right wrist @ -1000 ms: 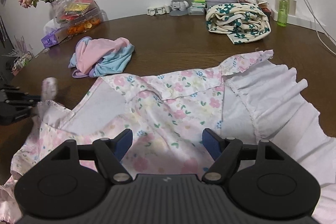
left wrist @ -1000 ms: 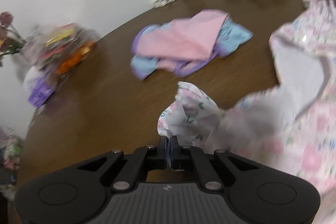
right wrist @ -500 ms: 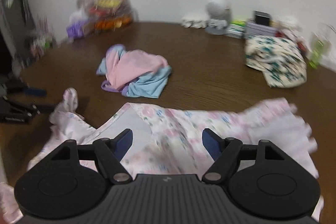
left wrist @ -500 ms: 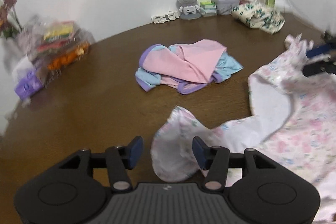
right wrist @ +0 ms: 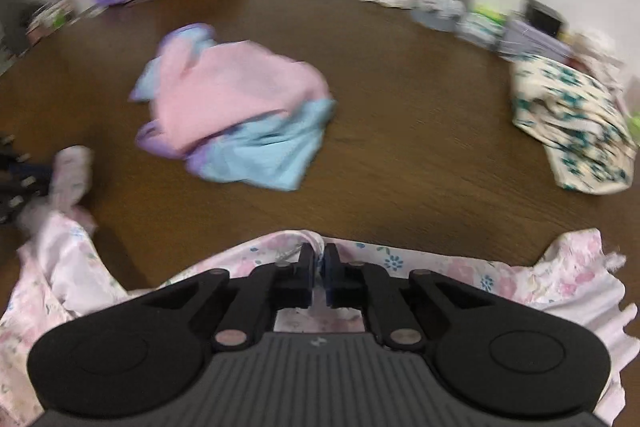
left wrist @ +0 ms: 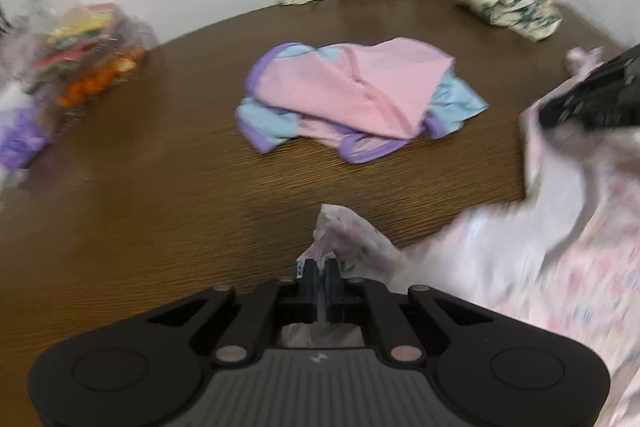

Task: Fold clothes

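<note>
Left wrist view: left claw (left wrist: 321, 269) pinches the dress (left wrist: 560, 267) edge at 6 o'clock. Right claw (right wrist: 319, 263) pinches another edge, likely to spread it over the tabletop (right wrist: 400, 155) for folding.

We see even, soft indoor light, with no glare. Motion blur smears both views, worst toward three and nine o'clock. Fisheye bending curves the table (left wrist: 168, 211) edge, and dark vignette fills the corners.

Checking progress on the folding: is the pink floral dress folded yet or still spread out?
Still spread, unfolded: the floral dress sprawls rumpled across the table.
</note>
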`<state>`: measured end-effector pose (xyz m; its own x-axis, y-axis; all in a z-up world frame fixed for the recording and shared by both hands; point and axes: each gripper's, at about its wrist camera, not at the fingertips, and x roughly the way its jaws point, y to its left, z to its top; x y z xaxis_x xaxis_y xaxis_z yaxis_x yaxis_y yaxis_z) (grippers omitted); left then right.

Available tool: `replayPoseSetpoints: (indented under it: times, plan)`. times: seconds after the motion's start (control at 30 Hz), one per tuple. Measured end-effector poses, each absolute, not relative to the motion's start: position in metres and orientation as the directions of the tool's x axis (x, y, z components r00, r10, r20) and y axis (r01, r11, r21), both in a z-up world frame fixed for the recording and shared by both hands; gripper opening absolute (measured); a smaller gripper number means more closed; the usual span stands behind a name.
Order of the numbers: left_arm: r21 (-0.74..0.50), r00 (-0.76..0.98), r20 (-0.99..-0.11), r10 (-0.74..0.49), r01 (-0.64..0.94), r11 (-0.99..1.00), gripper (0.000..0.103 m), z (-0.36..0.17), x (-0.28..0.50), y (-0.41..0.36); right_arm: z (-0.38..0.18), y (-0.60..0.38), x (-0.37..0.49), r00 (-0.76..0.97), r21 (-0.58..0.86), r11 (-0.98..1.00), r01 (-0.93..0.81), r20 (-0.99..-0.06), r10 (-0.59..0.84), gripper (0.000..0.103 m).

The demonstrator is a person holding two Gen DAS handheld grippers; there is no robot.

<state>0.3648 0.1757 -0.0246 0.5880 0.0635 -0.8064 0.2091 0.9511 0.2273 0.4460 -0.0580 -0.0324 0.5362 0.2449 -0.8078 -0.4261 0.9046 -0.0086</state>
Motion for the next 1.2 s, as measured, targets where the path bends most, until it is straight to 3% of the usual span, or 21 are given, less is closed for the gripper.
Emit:
replayPoseSetpoints:
  times: [0.1, 0.2, 0.27, 0.3, 0.33, 0.4, 0.43, 0.6, 0.63, 0.67, 0.73, 0.8, 0.87, 0.9, 0.97, 1.1, 1.2]
  plan:
    - [0.307, 0.633, -0.759, 0.154, 0.139, 0.941, 0.001, -0.009, 0.351, 0.179, -0.032, -0.078, 0.453, 0.576, 0.008, 0.944, -0.33, -0.79, 0.209, 0.003]
    - [0.293, 0.675, -0.725, 0.137, 0.122, 0.948, 0.001, 0.016, 0.339, 0.182, -0.032, -0.091, 0.453, 0.583, 0.067, 0.953, -0.295, -0.777, 0.235, 0.004]
    - [0.247, 0.694, -0.714, 0.09, 0.129, 0.961, 0.008, 0.031, 0.333, 0.182, -0.03, -0.093, 0.452, 0.585, 0.097, 0.956, -0.278, -0.772, 0.249, 0.017]
    - [0.223, 0.698, -0.713, 0.066, 0.136, 0.965, 0.013, 0.036, 0.332, 0.183, -0.028, -0.092, 0.45, 0.59, 0.103, 0.955, -0.276, -0.767, 0.254, 0.037]
    - [0.205, 0.697, -0.715, 0.052, 0.138, 0.969, 0.03, 0.038, 0.331, 0.184, -0.025, -0.09, 0.447, 0.598, 0.102, 0.954, -0.28, -0.759, 0.257, 0.045]
    - [0.175, 0.688, -0.725, 0.037, 0.132, 0.976, 0.056, 0.034, 0.33, 0.189, -0.013, -0.081, 0.435, 0.611, 0.105, 0.937, -0.333, -0.733, 0.3, 0.048]
    - [0.16, 0.68, -0.733, 0.033, 0.125, 0.979, 0.06, 0.03, 0.331, 0.191, -0.006, -0.076, 0.428, 0.615, 0.106, 0.924, -0.366, -0.718, 0.326, 0.049]
    - [-0.081, 0.604, -0.793, -0.082, 0.029, 0.996, 0.058, -0.003, 0.345, 0.214, 0.029, -0.026, 0.397, 0.526, 0.153, 0.786, -0.599, -0.665, 0.53, 0.071]
    - [-0.139, 0.594, -0.797, -0.109, -0.005, 0.99, 0.056, -0.009, 0.348, 0.22, 0.032, -0.01, 0.393, 0.509, 0.131, 0.762, -0.635, -0.67, 0.54, 0.071]
    - [-0.197, 0.586, -0.799, -0.135, -0.042, 0.98, 0.054, -0.014, 0.351, 0.225, 0.031, 0.005, 0.39, 0.499, 0.108, 0.747, -0.656, -0.68, 0.537, 0.071]
    - [-0.307, 0.578, -0.793, -0.193, -0.106, 0.946, 0.04, -0.024, 0.357, 0.236, 0.025, 0.032, 0.389, 0.49, 0.062, 0.734, -0.676, -0.707, 0.51, 0.07]
    - [-0.369, 0.582, -0.781, -0.227, -0.137, 0.919, 0.035, -0.028, 0.362, 0.24, 0.019, 0.048, 0.388, 0.5, 0.017, 0.739, -0.673, -0.726, 0.472, 0.068]
    - [-0.398, 0.584, -0.775, -0.242, -0.153, 0.905, 0.02, -0.032, 0.366, 0.241, 0.015, 0.055, 0.388, 0.516, -0.01, 0.749, -0.662, -0.731, 0.447, 0.067]
    - [-0.418, 0.585, -0.77, -0.256, -0.157, 0.895, 0.007, -0.035, 0.368, 0.242, 0.014, 0.055, 0.388, 0.52, -0.007, 0.757, -0.654, -0.731, 0.442, 0.064]
    - [-0.467, 0.59, -0.753, -0.292, -0.166, 0.869, 0.004, -0.039, 0.37, 0.244, 0.012, 0.052, 0.389, 0.525, 0.013, 0.775, -0.632, -0.728, 0.441, 0.057]
    - [-0.531, 0.62, -0.71, -0.333, -0.161, 0.832, 0.001, -0.04, 0.365, 0.247, 0.01, 0.039, 0.39, 0.5, 0.082, 0.785, -0.614, -0.729, 0.467, 0.012]
    - [-0.538, 0.649, -0.685, -0.329, -0.148, 0.83, 0.001, -0.032, 0.357, 0.25, 0.003, 0.033, 0.394, 0.471, 0.108, 0.784, -0.612, -0.746, 0.471, 0.01]
